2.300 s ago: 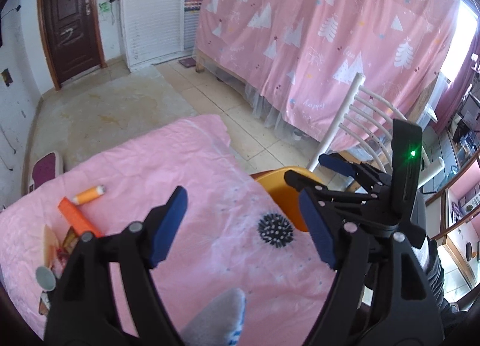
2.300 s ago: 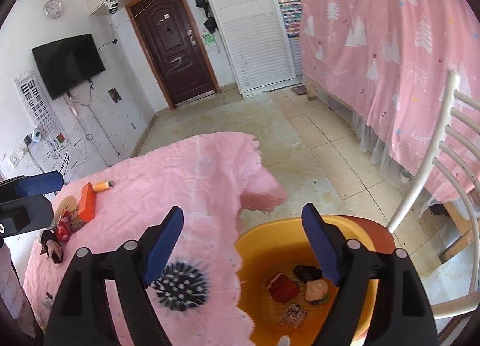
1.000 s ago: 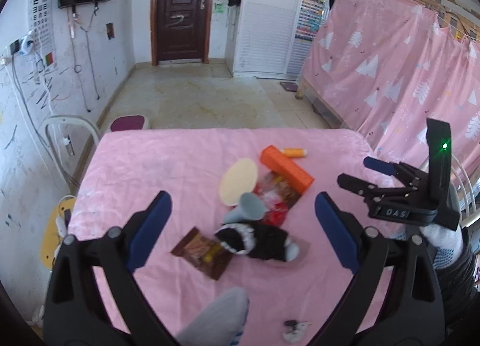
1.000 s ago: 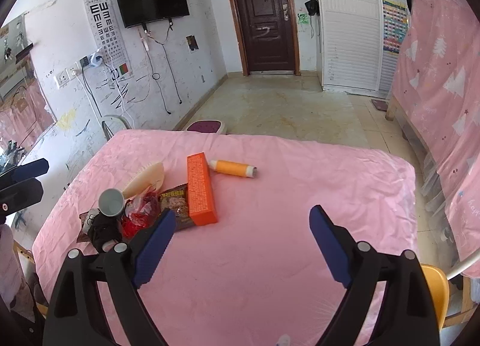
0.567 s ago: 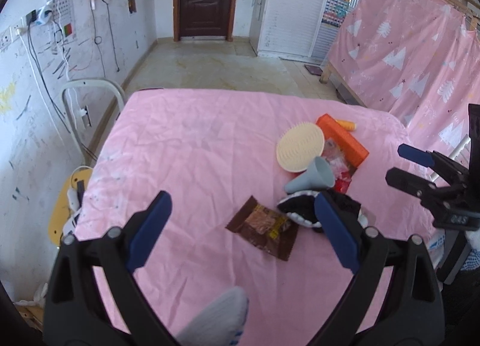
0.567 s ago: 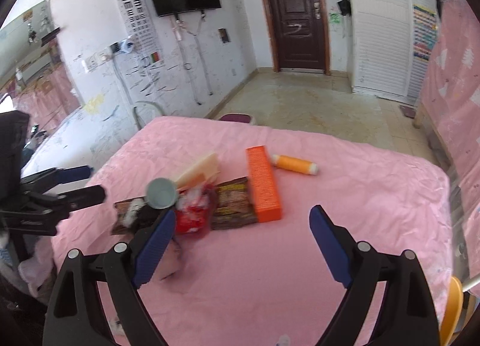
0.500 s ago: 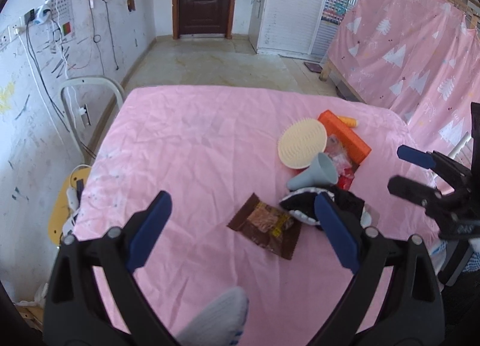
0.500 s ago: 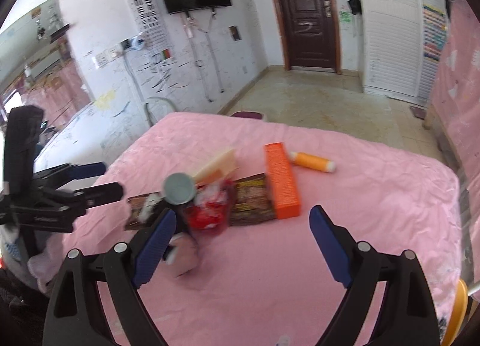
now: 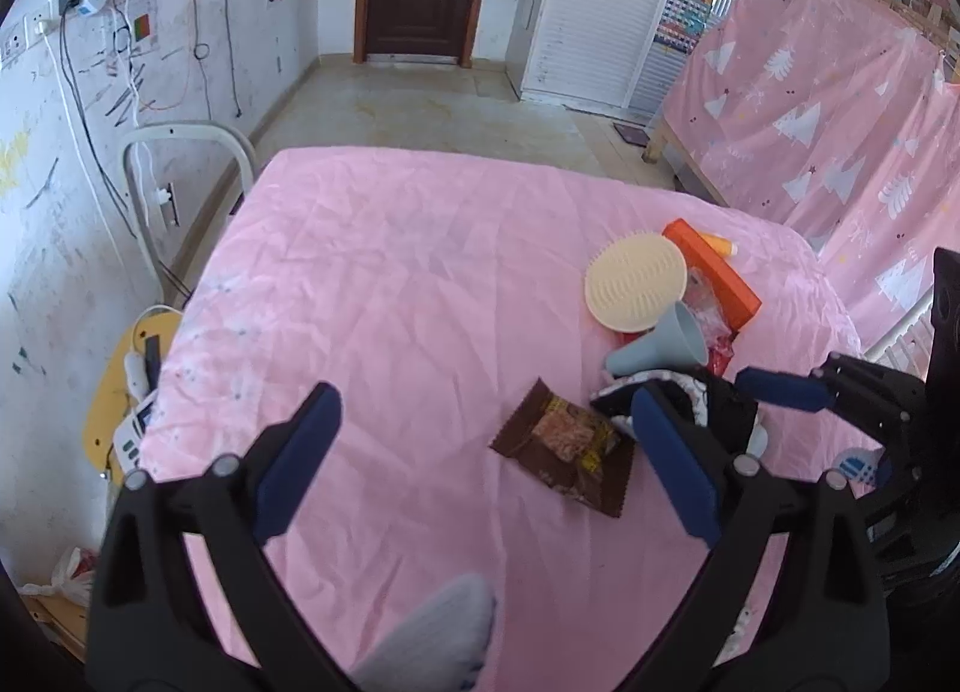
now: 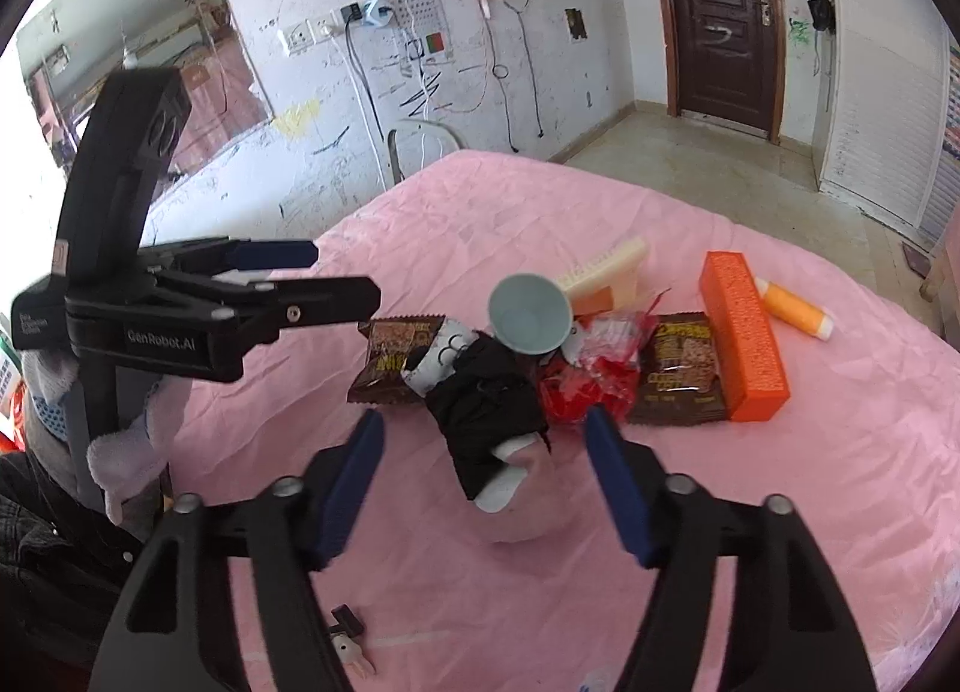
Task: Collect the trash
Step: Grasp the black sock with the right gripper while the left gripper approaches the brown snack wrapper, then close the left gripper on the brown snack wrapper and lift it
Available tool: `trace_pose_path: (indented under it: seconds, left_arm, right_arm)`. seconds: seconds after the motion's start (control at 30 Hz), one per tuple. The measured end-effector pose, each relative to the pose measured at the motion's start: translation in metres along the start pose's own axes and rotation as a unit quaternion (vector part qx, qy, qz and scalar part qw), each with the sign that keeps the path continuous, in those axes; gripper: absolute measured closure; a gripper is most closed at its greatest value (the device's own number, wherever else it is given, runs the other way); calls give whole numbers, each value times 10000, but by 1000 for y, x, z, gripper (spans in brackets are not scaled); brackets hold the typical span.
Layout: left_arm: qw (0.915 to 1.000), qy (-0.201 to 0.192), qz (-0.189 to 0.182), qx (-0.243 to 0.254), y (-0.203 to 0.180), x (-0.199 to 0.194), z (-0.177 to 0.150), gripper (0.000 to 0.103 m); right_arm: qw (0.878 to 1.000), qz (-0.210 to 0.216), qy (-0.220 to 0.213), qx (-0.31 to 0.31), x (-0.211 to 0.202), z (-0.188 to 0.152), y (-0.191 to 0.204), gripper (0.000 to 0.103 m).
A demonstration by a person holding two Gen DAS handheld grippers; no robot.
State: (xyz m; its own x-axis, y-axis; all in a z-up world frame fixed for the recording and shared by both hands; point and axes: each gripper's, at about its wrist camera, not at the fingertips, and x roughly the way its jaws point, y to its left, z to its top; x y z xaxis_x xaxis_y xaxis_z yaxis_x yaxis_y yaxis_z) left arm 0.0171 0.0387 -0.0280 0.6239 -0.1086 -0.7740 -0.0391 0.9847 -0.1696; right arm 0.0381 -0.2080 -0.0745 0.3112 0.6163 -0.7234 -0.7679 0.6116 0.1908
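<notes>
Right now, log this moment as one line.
left gripper: open, empty | right gripper: closing, nothing gripped, black sock ahead | brown snack wrapper: on table

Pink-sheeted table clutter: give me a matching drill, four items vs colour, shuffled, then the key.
Items:
1. rectangular box
2. funnel
3. round bristled pad
4. crumpled plastic wrapper

Colours:
A. cream
B. red
C. orange
D. grey-blue

Pairs: 1-C, 2-D, 3-A, 4-B
</notes>
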Motion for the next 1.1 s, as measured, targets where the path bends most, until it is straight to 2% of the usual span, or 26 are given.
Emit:
trace_pose_path:
  seconds: [0.13, 0.17, 0.3, 0.47, 0.73, 0.77, 0.83, 0.97, 1.1]
  left_arm:
    - [10000, 31, -78, -40, 2, 4, -1, 9]
    - [9999, 34, -90, -31, 1, 4, -2, 9]
    - [9998, 37, -166, 48, -3, 6, -2, 9]
    - [9995, 87, -218, 227, -13, 12, -4, 9]
    - [9978, 273, -20, 611, -38, 31, -11, 10]
    - [9976, 285, 17, 638, -39, 33, -12, 13]
    - [9969, 357, 68, 692, -43, 38, -12, 25]
    - [9962, 475, 104, 725, -45, 44, -15, 36]
    - [9962, 403, 194, 752, -46, 45, -16, 49]
  right_arm:
    - [9998, -161, 113, -102, 8, -3, 3, 75]
    - [9997, -180, 110, -85, 7, -4, 2, 76]
    - [9997, -239, 25, -98, 0, -7, 2, 78]
    - [9991, -303, -260, 168, -24, -8, -12, 78]
    - [9953, -348, -708, 563, -64, -16, -33, 78]
    - [9946, -363, -768, 604, -69, -17, -35, 78]
    - [9933, -373, -876, 659, -78, -18, -38, 78]
    - [9916, -439, -987, 716, -87, -19, -45, 78]
    - [9903, -498, -1040, 770, -92, -23, -51, 78]
